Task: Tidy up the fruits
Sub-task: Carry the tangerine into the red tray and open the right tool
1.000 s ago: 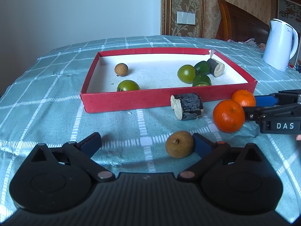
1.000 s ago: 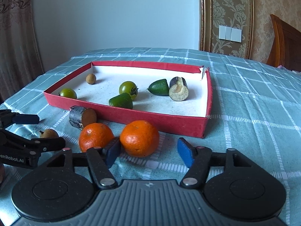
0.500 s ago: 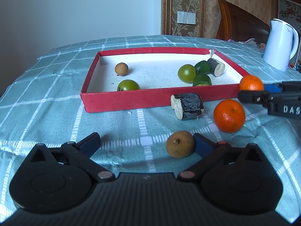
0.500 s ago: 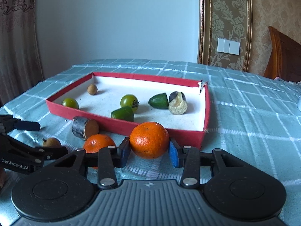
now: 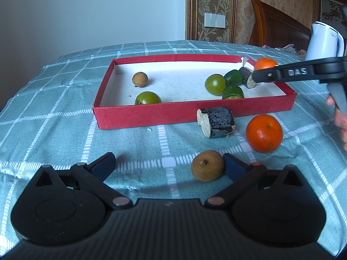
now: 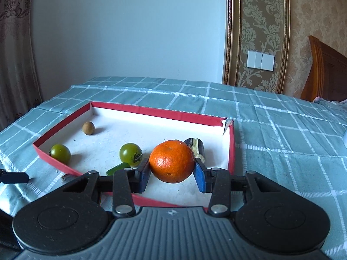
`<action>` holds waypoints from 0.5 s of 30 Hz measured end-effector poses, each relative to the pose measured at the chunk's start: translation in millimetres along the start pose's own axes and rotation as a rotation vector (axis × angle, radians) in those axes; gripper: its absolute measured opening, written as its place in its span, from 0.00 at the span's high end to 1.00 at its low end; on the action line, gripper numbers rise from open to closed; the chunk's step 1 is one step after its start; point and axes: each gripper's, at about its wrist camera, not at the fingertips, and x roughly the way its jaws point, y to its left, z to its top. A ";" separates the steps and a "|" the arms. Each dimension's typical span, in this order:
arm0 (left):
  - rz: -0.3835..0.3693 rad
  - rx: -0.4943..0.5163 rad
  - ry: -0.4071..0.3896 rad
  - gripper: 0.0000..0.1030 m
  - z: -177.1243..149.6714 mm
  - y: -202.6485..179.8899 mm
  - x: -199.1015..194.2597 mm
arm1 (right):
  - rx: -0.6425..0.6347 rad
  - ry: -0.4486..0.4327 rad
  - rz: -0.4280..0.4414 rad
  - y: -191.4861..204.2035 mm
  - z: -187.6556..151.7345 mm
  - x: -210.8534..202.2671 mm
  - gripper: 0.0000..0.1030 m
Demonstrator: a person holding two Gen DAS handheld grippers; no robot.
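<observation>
My right gripper (image 6: 172, 174) is shut on an orange tangerine (image 6: 172, 161) and holds it in the air over the right end of the red tray (image 6: 151, 112); it also shows in the left wrist view (image 5: 265, 63). The tray (image 5: 173, 116) holds green tomatoes (image 5: 215, 84), green fruit pieces, a brown longan (image 5: 140, 79) and a dark stub. My left gripper (image 5: 168, 165) is open, low over the cloth; a brown longan (image 5: 207, 165) lies against its right finger. A second tangerine (image 5: 264, 133) and a dark stub (image 5: 216, 124) lie on the cloth before the tray.
A white kettle (image 5: 324, 43) stands at the far right of the checked teal tablecloth (image 5: 54, 119). A wooden headboard (image 5: 279, 30) and a wall with a light switch (image 6: 260, 60) are behind the table. A curtain (image 6: 15, 49) hangs at the left.
My right gripper shut on one tangerine, lifted it off the cloth and carried it over the tray's right end. The left gripper has stayed in place, open.
</observation>
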 end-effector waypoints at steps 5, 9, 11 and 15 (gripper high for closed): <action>0.000 0.000 0.000 0.00 0.0 0.1 0.0 | -0.004 0.055 -0.013 0.6 0.2 21.2 0.60; 0.000 0.000 0.000 0.00 0.0 0.2 0.0 | -0.006 0.074 -0.019 2.2 -2.6 29.3 0.59; 0.000 0.000 0.000 0.00 0.0 0.2 0.0 | -0.010 0.078 -0.026 2.8 -3.0 32.5 0.59; 0.000 0.000 0.000 0.00 0.0 0.2 -0.1 | -0.019 0.082 -0.033 5.3 -2.0 38.6 0.60</action>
